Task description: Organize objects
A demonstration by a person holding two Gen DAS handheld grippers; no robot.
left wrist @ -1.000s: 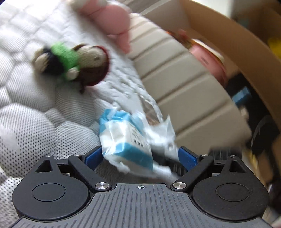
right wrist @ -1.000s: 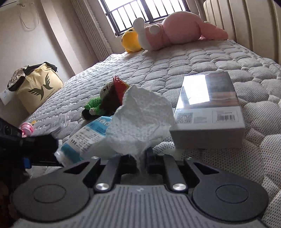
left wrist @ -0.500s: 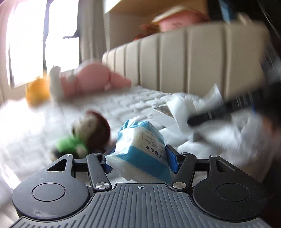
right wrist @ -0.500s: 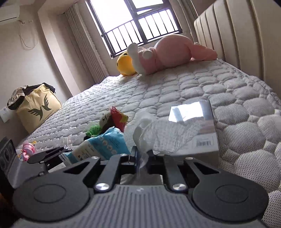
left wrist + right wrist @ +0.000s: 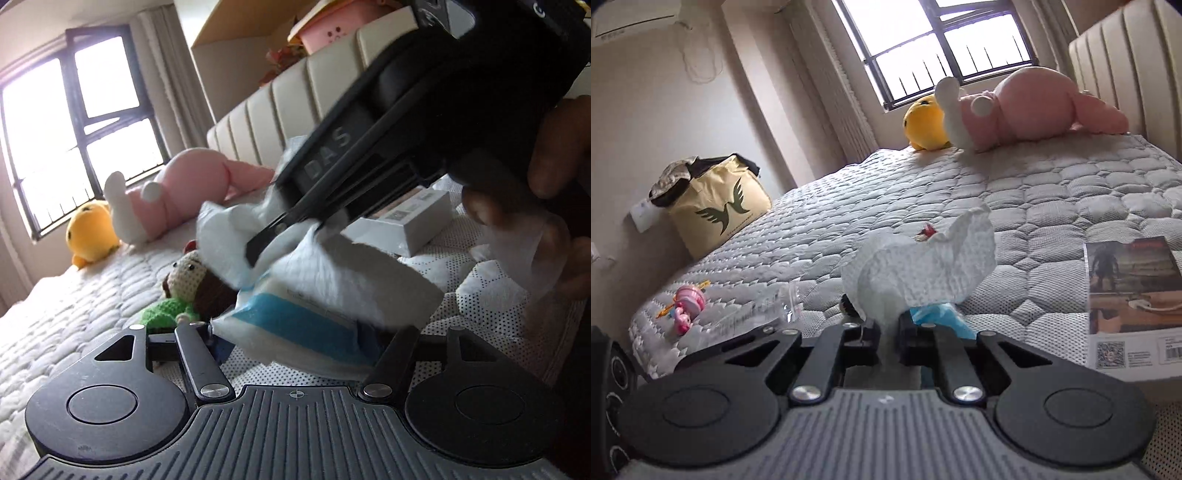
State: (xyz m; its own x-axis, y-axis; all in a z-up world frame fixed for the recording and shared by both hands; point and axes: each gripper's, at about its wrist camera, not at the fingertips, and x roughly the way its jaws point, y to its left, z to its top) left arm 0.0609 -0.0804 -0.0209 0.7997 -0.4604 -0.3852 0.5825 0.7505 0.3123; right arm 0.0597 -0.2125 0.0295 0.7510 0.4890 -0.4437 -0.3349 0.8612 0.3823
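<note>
- Blue-and-white plastic tissue pack [image 5: 295,328] sits clamped between the 2 fingers of the left gripper [image 5: 295,341], at 6 o'clock in the left wrist view, lifted just above the quilted grey mattress [image 5: 74,295].
- White crumpled tissue [image 5: 919,273] stands up from the right gripper [image 5: 888,332], whose jaws are pressed together on its lower end; in the right wrist view it rises from centre toward 12 o'clock.
- In the left wrist view the right gripper [image 5: 258,247] comes in from 2 o'clock, with the same tissue [image 5: 332,269] draped over the top of the tissue pack and touching it.
- A person's hand [image 5: 546,177] wraps the right gripper's body at 3 o'clock in that view.
- A crocheted doll [image 5: 184,288] in a green top lies on the mattress just beyond the tissue pack, at 9 o'clock from it.
- A white printed box [image 5: 1130,302] lies flat on the mattress at 3 o'clock in the right wrist view, near the tissue but apart from it.
- A pink plush toy [image 5: 1027,107] and a yellow plush toy [image 5: 923,122] lie side by side at the far end of the mattress under the barred window [image 5: 945,48], at 12 to 1 o'clock.
- A small pink toy [image 5: 687,302] and a clear plastic wrapper [image 5: 757,314] lie near the mattress edge at 9 o'clock.
- A yellow bag [image 5: 716,206] with a dark wing emblem stands off the bed at 10 o'clock.
</note>
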